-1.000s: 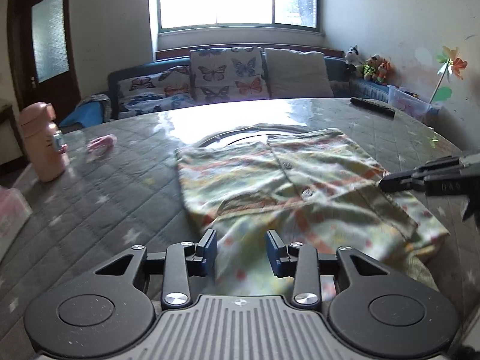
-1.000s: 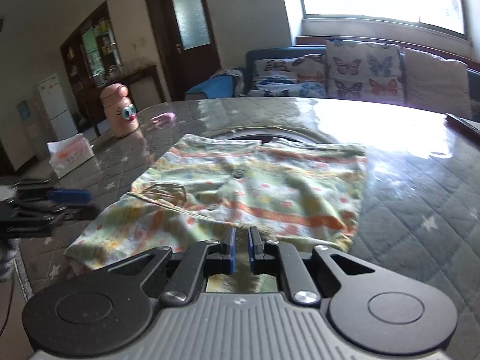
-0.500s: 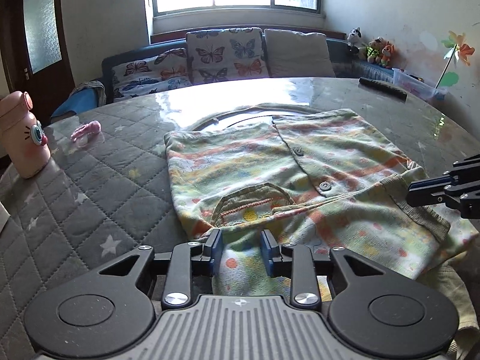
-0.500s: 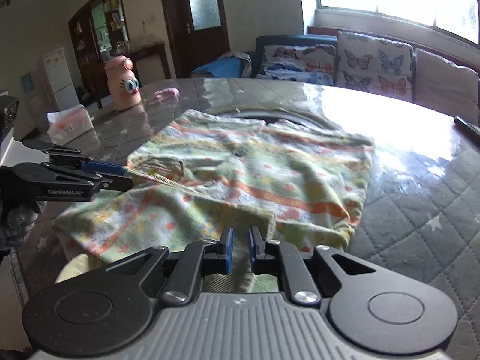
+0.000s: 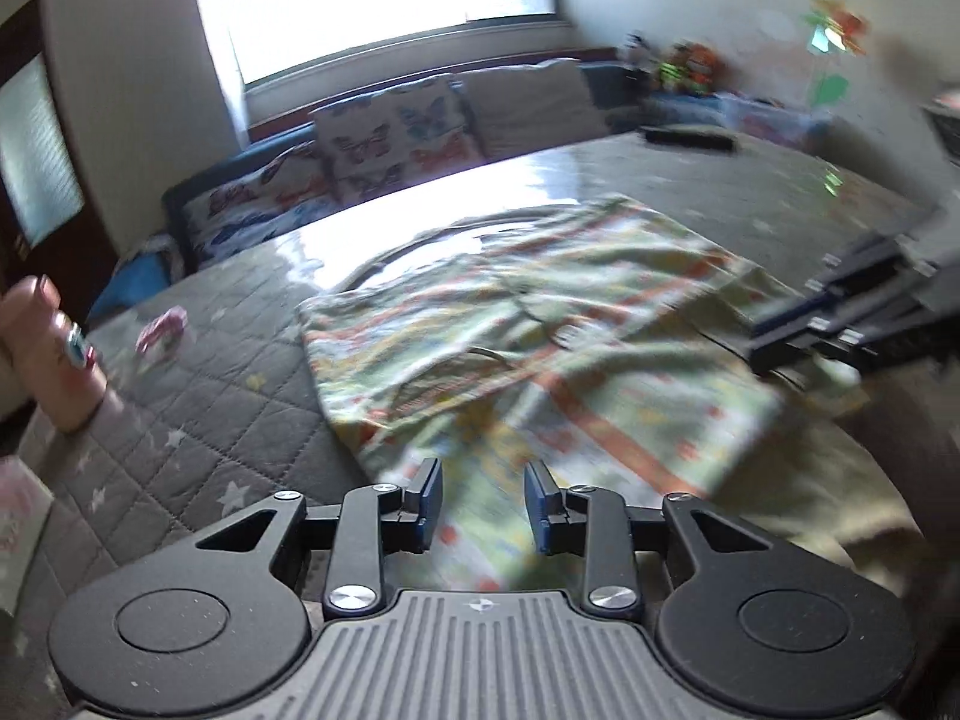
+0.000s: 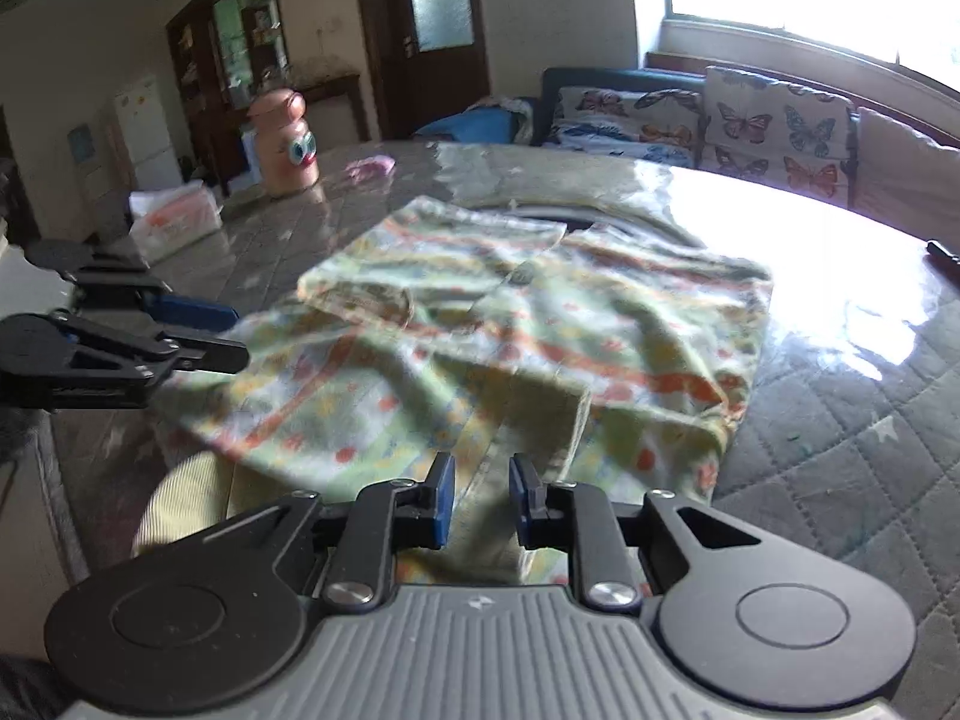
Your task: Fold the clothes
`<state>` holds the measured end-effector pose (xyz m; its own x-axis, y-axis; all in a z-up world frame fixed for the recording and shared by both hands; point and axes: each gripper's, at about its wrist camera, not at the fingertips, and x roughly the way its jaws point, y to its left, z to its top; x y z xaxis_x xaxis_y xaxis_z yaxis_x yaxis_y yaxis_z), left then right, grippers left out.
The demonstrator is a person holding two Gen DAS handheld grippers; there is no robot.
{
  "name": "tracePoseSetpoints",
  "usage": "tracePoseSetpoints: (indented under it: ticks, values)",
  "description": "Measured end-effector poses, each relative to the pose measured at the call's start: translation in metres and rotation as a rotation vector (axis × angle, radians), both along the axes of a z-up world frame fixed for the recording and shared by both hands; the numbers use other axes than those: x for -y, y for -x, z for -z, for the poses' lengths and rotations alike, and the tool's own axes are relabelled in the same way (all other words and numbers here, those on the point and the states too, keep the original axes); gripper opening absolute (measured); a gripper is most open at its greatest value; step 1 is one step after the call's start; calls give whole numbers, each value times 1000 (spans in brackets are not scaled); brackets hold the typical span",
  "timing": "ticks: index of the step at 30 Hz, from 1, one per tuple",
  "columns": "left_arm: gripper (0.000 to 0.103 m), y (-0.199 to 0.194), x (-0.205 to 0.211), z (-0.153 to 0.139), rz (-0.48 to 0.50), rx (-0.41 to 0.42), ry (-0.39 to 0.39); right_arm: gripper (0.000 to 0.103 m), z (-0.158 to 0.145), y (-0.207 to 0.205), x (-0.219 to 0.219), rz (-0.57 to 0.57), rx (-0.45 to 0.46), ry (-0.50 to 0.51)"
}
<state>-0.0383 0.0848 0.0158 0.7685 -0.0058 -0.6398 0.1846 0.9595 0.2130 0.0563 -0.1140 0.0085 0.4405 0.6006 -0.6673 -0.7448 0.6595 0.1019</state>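
shirt (image 6: 540, 324) flat on table (image 6: 840, 468) | l grip (image 5: 483, 501) opening, unclamped | r grip (image 6: 480, 498) opening, unclamped

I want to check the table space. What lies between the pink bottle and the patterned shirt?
In the right wrist view, a small pink item lies between the pink bottle and the patterned shirt; otherwise bare quilted table cover.

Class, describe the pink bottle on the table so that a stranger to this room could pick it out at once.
Start at the big round table with the grey quilted cover. Look past the floral garment to the table's far edge, near the dark wooden door. The pink bottle stands upright there, the only thing with cartoon eyes on its front.
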Motion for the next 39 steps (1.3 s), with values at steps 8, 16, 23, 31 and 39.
tracePoseSetpoints:
  ticks: [8, 16, 23, 31, 39]
  values:
    - [49, 38, 28, 9, 170, 14, -131, 26, 0, 10, 8, -28, 9, 3]
    - [48, 45, 55, 24, 305, 66, -255, 31, -10, 17, 15, -47, 24, 1]
    - [49, 46, 51, 25, 343, 66, -299, 32, -19, 23, 31, -33, 43, 19]
    - [54, 53, 57, 31, 415, 64, -326, 43, -16, 30, 40, -32, 34, 39]
    - [35, 39, 73, 33, 494, 83, -255, 48, -20, 37, 48, -33, 57, 61]
